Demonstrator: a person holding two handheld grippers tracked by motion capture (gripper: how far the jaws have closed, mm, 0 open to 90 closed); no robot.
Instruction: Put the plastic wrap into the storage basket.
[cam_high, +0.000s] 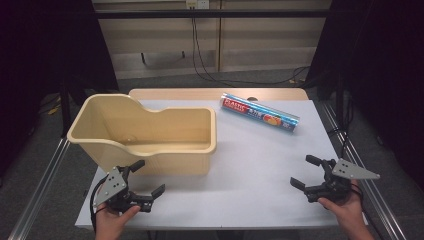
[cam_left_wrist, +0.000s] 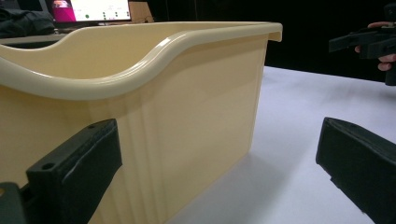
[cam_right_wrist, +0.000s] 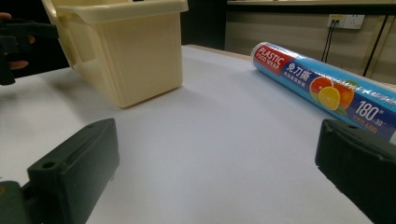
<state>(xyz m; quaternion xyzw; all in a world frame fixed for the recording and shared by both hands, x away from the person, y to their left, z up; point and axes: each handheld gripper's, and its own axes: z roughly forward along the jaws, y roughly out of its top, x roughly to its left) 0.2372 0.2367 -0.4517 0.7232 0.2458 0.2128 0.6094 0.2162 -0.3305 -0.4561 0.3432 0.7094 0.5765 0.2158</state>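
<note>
I have my left tongs (cam_high: 148, 176) low at the near edge of the white table (cam_high: 250, 165), jaws spread wide and holding nothing, and the cream plastic bin (cam_high: 150, 132) stands right ahead of them, its near wall just beside the upper jaw. My right tongs (cam_high: 306, 172) sit at the near right of the table, jaws likewise wide and empty, with a stretch of bare tabletop between them and the roll of plastic wrap (cam_high: 260, 113), which lies well beyond them, slantwise toward the far edge. Nothing stands between the right tongs and the roll; the bin sits off to their left, well apart from it. From the left gripper view I see the bin (cam_left_wrist: 187, 116) up close, its rounded rim dipping in a curve and ribs down the wall, and the right tongs held by a hand at the far right; a lit screen (cam_left_wrist: 91, 9) glows beyond the rim. The right gripper view gives me the roll's label (cam_right_wrist: 327, 91), which the high view leaves too small: "PLASTIC FOOD WRAP" in white on red, Chinese characters on blue, orange slices, and "180". The same view shows a wall socket (cam_right_wrist: 346, 20) with cables hanging from it
</note>
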